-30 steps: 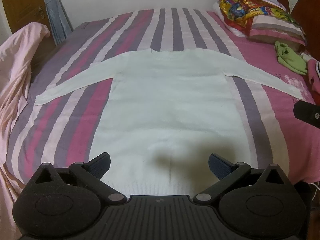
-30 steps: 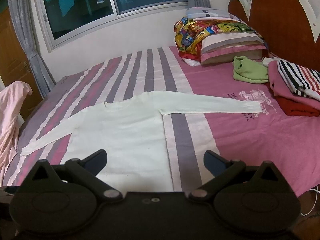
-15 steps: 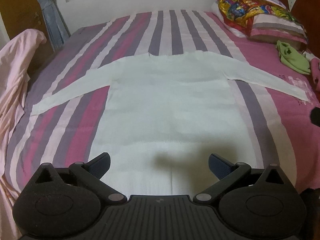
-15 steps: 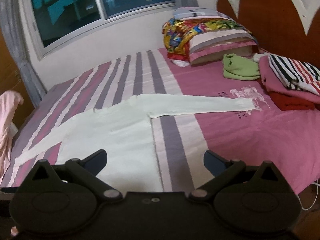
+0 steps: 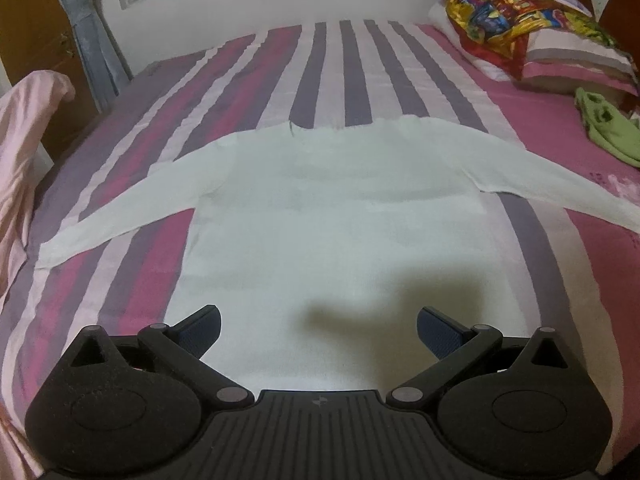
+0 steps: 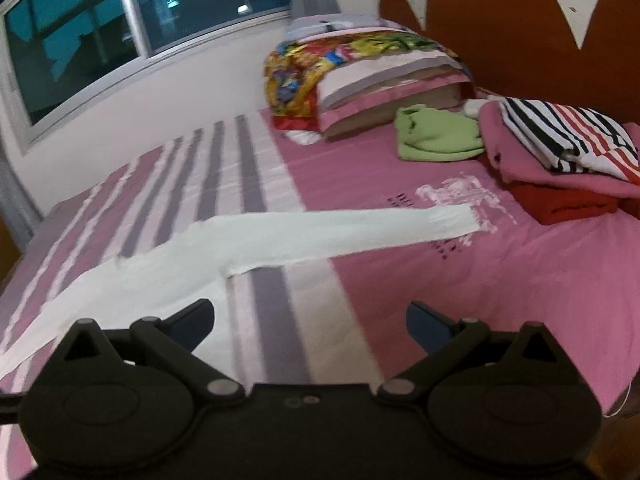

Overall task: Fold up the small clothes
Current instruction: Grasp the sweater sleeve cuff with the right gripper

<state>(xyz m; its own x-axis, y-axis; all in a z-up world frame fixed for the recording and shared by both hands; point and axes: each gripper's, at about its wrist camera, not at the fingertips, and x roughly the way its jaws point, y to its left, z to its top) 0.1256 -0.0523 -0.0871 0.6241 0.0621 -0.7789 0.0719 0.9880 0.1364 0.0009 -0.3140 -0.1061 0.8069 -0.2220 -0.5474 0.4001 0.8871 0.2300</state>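
A white long-sleeved sweater lies flat on the striped bedspread, both sleeves spread out to the sides. My left gripper hovers open over the lower middle of its body, nothing between the fingers. In the right wrist view the sweater's right sleeve stretches across the pink part of the bed toward its cuff. My right gripper stands open above the bedspread just right of the sweater's side edge, holding nothing.
A pile of folded clothes sits at the right near the headboard, beside a green garment and pillows. A pink sheet hangs at the left edge of the bed. A window is behind.
Both grippers have shifted: the left one moved forward over the sweater's body, the right one swung to the right toward the outstretched sleeve. Both stayed open.
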